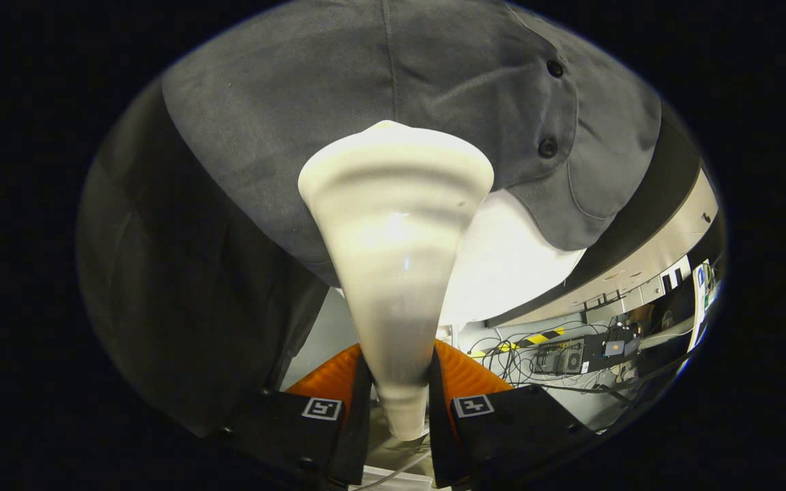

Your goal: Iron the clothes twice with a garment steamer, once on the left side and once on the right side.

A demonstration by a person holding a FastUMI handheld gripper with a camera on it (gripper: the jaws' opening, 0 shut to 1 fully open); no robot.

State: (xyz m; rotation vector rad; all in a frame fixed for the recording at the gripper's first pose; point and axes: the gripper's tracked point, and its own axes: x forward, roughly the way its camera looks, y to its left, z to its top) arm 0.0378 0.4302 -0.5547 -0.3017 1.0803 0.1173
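Strong fisheye bend curves the shirt (pixel 393 102) and the floor beyond. Light falls bright on the steamer (pixel 396 259), with a soft glare down its middle, and burns a patch behind it to plain white. The dark cloth beside the shirt lies dim. The gripper (pixel 397 409), clamped on the steamer, sits in shadow, slightly soft

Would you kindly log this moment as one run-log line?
gripper: shut on steamer | steamer: head against grey shirt | contact: left of button placket
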